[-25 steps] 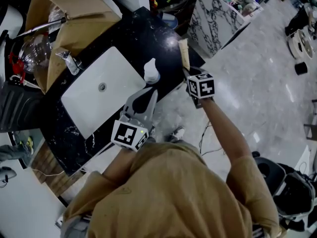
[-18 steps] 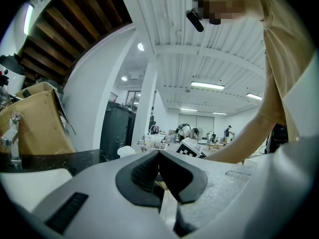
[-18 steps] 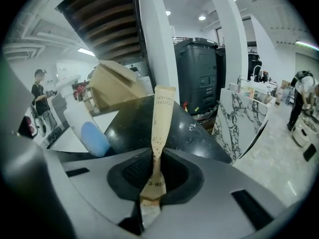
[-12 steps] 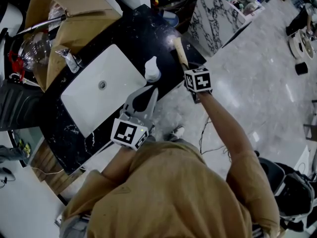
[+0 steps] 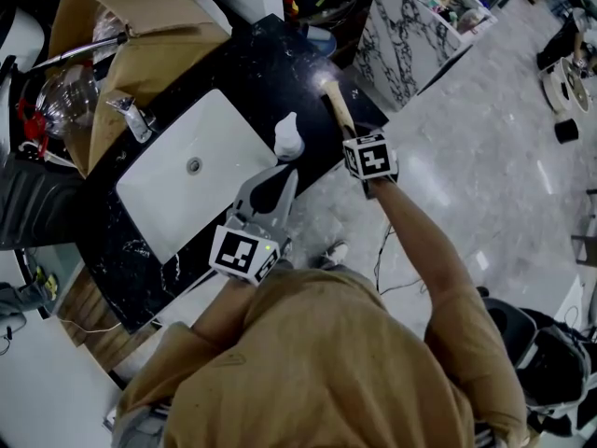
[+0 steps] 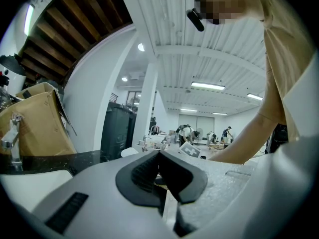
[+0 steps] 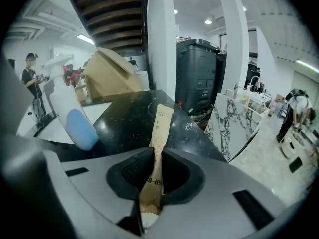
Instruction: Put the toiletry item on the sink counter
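Note:
A long toiletry item in a tan paper sleeve (image 5: 334, 101) (image 7: 162, 121) sticks forward out of my right gripper (image 5: 347, 133) (image 7: 155, 171), whose pads are shut on its lower end. Its far tip reaches over the black sink counter (image 5: 266, 59) (image 7: 129, 118), near the counter's right corner. Whether the tip touches the counter I cannot tell. My left gripper (image 5: 278, 177) (image 6: 160, 171) hovers at the counter's front edge by the white sink (image 5: 163, 199), shut with nothing between its jaws.
A white spray bottle (image 5: 285, 138) (image 7: 70, 113) stands between the sink and the toiletry item. A faucet (image 5: 131, 115) and an open cardboard box (image 5: 140, 26) are at the back left. A marble-fronted cabinet (image 5: 401, 26) and a black bin (image 7: 197, 68) stand beyond the counter.
My right gripper has carried the paper-sleeved item leftward and further over the counter. The left gripper and the spray bottle have stayed where they were.

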`<state>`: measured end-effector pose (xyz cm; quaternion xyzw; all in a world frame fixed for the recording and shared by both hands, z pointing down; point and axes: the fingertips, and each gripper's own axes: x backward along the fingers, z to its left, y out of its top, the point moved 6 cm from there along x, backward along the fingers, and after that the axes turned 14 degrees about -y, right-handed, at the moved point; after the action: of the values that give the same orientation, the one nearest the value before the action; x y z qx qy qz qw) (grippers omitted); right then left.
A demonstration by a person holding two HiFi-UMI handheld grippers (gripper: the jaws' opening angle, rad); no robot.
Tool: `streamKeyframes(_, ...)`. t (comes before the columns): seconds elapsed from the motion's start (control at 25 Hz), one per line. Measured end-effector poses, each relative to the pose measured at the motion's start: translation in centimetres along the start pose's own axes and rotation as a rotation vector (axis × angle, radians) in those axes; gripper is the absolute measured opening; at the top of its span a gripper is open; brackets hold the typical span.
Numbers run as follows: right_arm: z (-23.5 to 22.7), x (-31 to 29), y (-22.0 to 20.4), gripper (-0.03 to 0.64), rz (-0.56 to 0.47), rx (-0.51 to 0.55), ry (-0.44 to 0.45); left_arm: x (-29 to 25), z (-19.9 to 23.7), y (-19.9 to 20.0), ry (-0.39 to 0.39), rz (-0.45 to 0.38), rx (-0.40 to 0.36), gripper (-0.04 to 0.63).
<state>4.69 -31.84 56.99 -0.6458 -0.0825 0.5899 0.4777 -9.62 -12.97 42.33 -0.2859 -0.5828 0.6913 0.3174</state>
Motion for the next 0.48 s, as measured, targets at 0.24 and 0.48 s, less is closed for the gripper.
streamKeyframes(0.24, -0.11, -0.17, -0.12, 0.102, 0.031, -0.020, 0.012, 0.25, 0.03, 0.04, -0.011, -0.002, 0.003, 0.005)
streamKeyframes(0.48, 0.28, 0.39, -0.41, 0.275, 0.032, -0.050, 0.105, 0.34, -0.15, 0.18, -0.027, -0.003, 0.001, 0.004)
